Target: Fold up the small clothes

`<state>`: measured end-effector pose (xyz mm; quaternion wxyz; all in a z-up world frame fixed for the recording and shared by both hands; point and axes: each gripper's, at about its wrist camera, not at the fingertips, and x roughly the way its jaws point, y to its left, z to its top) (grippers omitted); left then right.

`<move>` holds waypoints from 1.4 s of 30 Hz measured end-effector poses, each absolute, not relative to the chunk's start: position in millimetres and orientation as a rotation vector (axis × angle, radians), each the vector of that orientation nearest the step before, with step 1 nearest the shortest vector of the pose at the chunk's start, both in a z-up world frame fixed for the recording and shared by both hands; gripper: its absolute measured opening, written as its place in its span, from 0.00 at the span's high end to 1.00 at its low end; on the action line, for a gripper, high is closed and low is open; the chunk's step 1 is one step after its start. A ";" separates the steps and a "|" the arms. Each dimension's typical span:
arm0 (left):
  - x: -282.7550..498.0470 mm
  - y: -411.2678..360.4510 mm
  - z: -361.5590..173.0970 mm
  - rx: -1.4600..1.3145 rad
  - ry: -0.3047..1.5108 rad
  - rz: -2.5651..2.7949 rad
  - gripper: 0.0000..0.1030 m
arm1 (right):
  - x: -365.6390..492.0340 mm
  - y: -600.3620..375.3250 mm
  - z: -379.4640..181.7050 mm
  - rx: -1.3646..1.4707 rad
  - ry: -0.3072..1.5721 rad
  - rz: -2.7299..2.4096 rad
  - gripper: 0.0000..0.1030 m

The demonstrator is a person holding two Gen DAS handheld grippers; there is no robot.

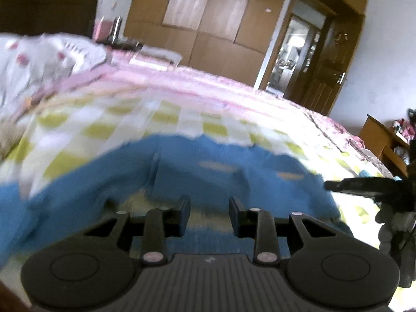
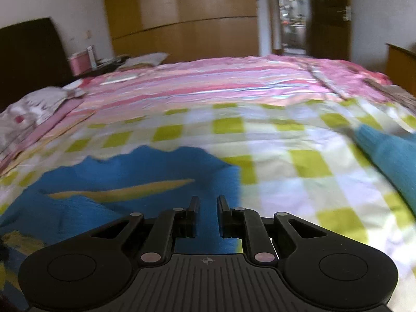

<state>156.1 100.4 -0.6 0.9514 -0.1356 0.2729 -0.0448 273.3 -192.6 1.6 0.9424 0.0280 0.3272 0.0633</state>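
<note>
A blue knit sweater [image 1: 208, 161] with yellow stripes lies on the checked sheet, blurred by motion. My left gripper [image 1: 209, 208] is low over its near edge. Its jaws stand partly apart, and blue and yellow knit fills the gap between them. My right gripper [image 2: 208, 202] is at the sweater's [image 2: 135, 171] right edge, jaws a narrow slit apart with blue cloth in the slit. In the left wrist view the right gripper [image 1: 335, 184] reaches in from the right, its tip at the cloth. A blue sleeve [image 2: 384, 153] lies apart at the right.
The bed carries a yellow-and-white checked sheet [image 2: 286, 150] in front and a pink striped cover [image 2: 208, 83] behind. A pale pillow [image 1: 39, 59] lies at the left. Beyond stand a wooden wardrobe [image 1: 202, 20], a doorway [image 2: 293, 13] and a low cabinet [image 1: 382, 143].
</note>
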 end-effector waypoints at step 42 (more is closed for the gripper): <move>118.4 151.2 -7.9 -0.364 0.665 0.133 0.63 | 252.5 -71.3 -2.2 -0.125 0.680 0.458 0.79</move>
